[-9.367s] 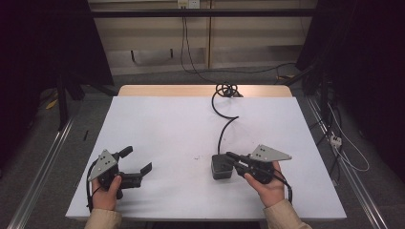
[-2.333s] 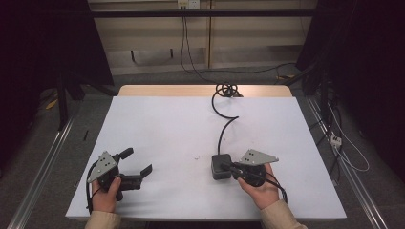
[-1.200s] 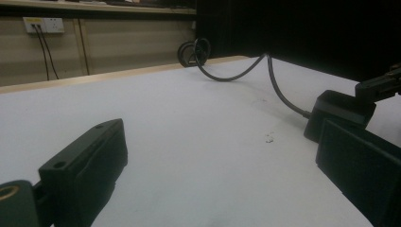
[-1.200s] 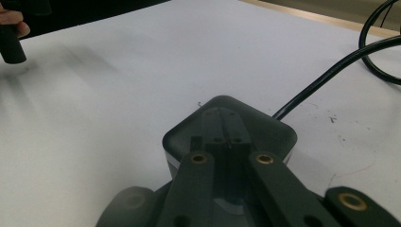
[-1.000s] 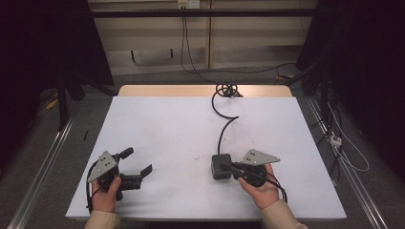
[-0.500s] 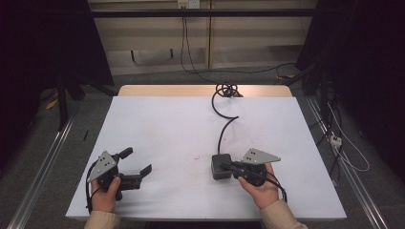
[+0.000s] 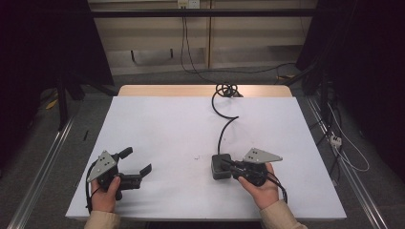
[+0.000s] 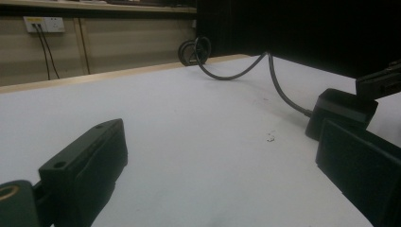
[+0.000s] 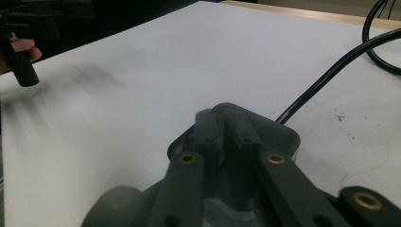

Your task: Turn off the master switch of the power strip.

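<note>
adapter (image 7: 220, 166): blk | cable (image 7: 220, 113): blk | table (image 7: 157, 124): white | grippers: blk/grey

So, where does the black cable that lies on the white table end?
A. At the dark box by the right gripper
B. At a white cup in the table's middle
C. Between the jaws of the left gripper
A: the black cable runs from the coil at the far edge down to the dark box, beside the right gripper.
</note>
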The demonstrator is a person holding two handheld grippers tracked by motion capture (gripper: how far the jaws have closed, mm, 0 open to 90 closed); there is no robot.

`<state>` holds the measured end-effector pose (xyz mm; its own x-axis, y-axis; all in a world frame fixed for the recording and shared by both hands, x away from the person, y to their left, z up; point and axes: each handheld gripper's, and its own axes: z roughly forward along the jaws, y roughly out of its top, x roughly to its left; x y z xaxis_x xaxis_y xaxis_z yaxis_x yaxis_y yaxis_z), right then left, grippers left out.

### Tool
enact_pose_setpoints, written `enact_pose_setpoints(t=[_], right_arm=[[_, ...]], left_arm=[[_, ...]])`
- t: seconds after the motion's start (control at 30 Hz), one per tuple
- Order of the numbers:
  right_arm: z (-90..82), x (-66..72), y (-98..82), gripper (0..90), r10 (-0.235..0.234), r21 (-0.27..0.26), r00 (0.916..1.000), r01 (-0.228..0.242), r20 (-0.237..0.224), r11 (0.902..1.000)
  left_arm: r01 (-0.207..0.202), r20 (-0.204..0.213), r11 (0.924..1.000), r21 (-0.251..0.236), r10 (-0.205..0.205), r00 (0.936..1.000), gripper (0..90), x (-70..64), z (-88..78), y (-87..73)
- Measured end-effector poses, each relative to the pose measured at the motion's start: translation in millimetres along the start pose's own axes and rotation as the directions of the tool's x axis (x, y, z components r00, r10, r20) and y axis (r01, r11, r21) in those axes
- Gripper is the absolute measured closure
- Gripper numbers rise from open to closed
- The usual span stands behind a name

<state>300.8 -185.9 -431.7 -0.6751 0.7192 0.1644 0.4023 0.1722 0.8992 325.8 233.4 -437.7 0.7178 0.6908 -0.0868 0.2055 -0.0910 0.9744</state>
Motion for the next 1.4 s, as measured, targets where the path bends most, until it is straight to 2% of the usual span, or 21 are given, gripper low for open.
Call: enact_pose_setpoints(t=[0.2,0.33,0.47,0.6,0.8,1.0,1.4], right_arm=[[-0.1,1.7,1.6,76.3,-0.005,-0.008,1.0000,0.005,-0.004,1.0000],[-0.4,2.6,3.4,67.2,-0.007,-0.012,1.0000,0.007,-0.003,0.9999],[0.4,2.5,4.3,59.9,-0.031,-0.023,0.9994,0.032,0.015,0.9992],[-0.4,2.5,4.3,49.0,-0.025,-0.023,0.9995,0.025,0.021,0.9994],[-2.7,2.3,4.7,37.5,-0.022,-0.026,0.9993,0.023,0.029,0.9994],[-4.2,0.0,5.0,28.7,-0.005,-0.034,0.9998,0.006,0.018,0.9994],[-12.1,-4.4,5.5,13.4,-0.015,-0.042,0.9999,0.015,0.002,0.9990]], left_arm=[[0.005,-0.002,1.0000,0.000,-0.005,1.0000,2.8,0.1,-0.2,-0.2],[0.002,0.000,1.0000,0.002,-0.002,1.0000,2.8,-0.2,-0.1,-0.6],[0.006,-0.001,1.0000,0.002,-0.006,1.0000,2.8,0.5,-0.4,-0.9],[0.007,-0.002,1.0000,0.002,-0.007,1.0000,2.8,0.4,-0.4,-0.7],[-0.001,0.000,1.0000,0.002,0.001,1.0000,2.8,0.5,-0.3,0.3],[0.004,0.002,1.0000,0.001,-0.004,1.0000,2.8,-0.4,0.9,-0.1],[0.005,0.005,1.0000,0.000,-0.005,1.0000,2.8,-1.1,1.4,0.2]])
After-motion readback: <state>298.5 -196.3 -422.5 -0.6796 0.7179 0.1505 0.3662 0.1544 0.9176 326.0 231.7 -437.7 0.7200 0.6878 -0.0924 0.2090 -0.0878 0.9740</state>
